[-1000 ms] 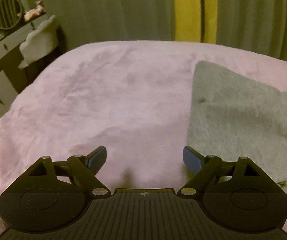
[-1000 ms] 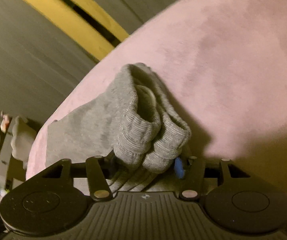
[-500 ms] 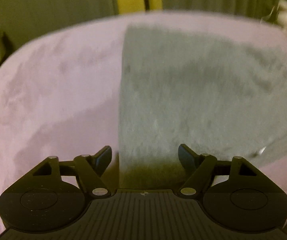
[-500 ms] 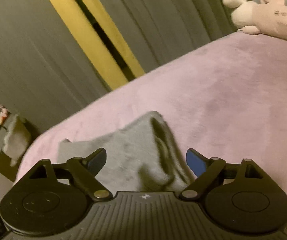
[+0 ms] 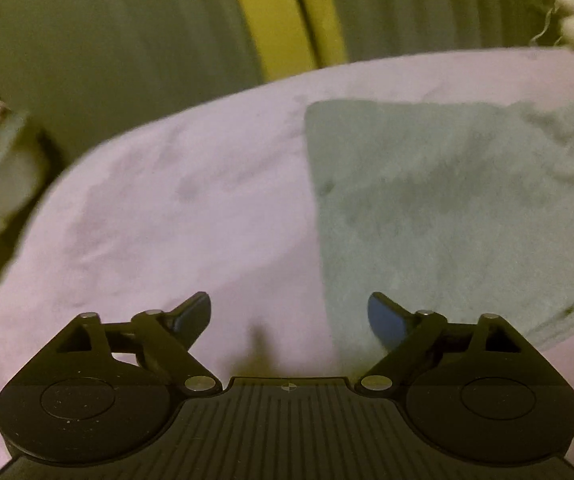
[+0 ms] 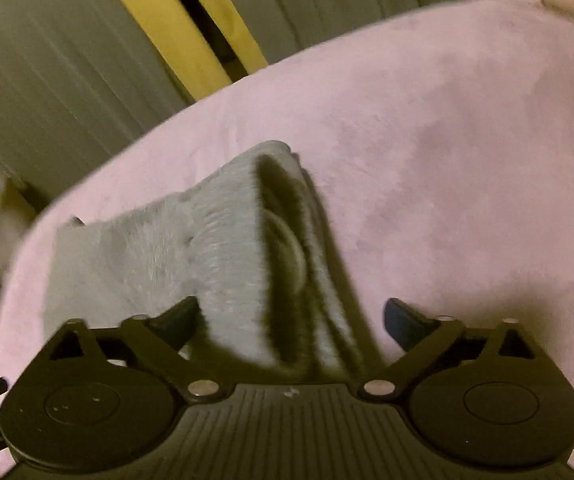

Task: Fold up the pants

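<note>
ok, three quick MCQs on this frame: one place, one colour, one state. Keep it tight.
1. In the left wrist view, the pants lie:
A. right of centre
B. left of centre
C. off the bed

2. The bed cover is:
A. yellow
B. pink
C. blue

3. The right hand-held gripper is:
A. shut on the pants
B. open
C. out of view

Key:
1 A, the grey cloth fills the right half.
2 B, pale pink plush around the pants.
3 B, its jaws have just opened and stand wide, folded cloth lying loose between them.

Pants [image 5: 447, 208] on blanket [image 5: 167, 220], curtain [image 5: 107, 40] behind.
</note>
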